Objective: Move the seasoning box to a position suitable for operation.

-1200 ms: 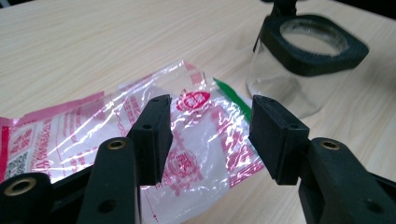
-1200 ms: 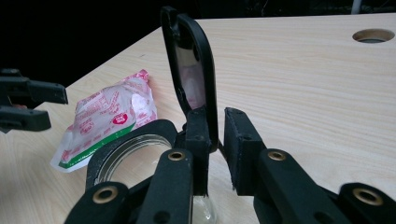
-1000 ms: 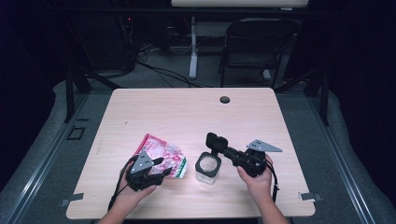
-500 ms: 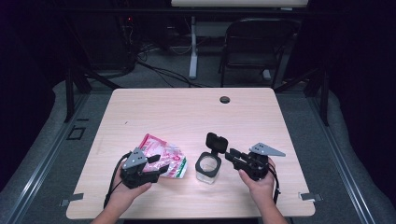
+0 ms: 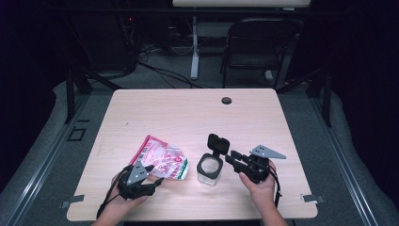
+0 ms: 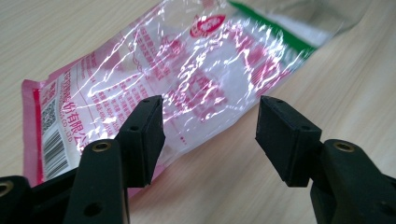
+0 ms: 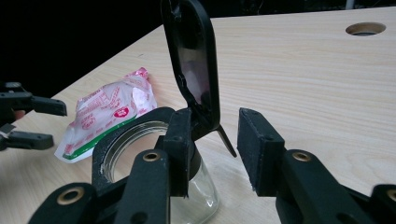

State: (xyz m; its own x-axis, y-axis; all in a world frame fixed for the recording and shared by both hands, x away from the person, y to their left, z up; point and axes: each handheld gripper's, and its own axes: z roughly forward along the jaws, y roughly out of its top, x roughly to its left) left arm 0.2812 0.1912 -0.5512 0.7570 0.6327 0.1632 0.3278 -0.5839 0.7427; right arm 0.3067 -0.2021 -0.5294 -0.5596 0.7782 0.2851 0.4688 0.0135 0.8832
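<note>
The left hand-held gripper (image 6: 210, 135) has just been opening; its jaws stand wide over the pink packet (image 6: 168, 84), gripping nothing (its barcode reads in the left gripper view). The right hand-held gripper (image 7: 215, 149) has likewise been opening, its jaws part-open at the hinge of the glass jar's (image 5: 209, 168) raised black lid (image 7: 194, 60) on the counter (image 5: 188, 113).

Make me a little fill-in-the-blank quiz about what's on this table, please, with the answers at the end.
1. The glass jar has a black lid that stands flipped ____.
2. The pink packet lies to the ____ of the jar in the high view.
3. The left gripper has both jaws apart, with ____ pinched between them.
4. Near the table's far edge there is a round ____.

Missing words: open; left; nothing; hole
</note>
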